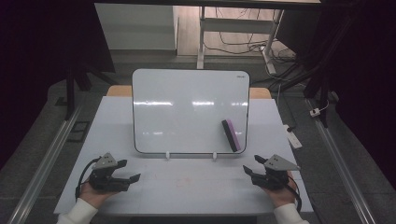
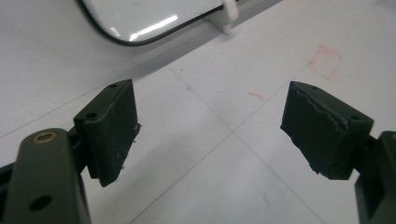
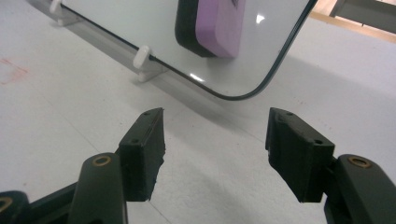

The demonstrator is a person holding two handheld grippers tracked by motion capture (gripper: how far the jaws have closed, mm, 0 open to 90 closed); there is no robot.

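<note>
A whiteboard (image 1: 187,109) leans upright on small white feet at the middle of the white table (image 1: 187,186). A purple and black eraser (image 1: 233,135) clings to its lower right part and appears as the eraser (image 3: 212,25) in the right gripper view. My left gripper (image 1: 130,171) rests low at the table's front left, jaws open with nothing between them, left gripper (image 2: 208,133) over bare table. My right gripper (image 1: 252,165) sits at the front right, open and empty, right gripper (image 3: 215,149) pointing toward the whiteboard's lower corner (image 3: 261,88).
Faint red marks (image 2: 324,60) stain the table between the grippers. White clip feet (image 1: 167,155) hold the board's bottom edge. Metal rails (image 1: 46,163) run along both sides of the table, and cables (image 1: 243,44) lie on the floor beyond.
</note>
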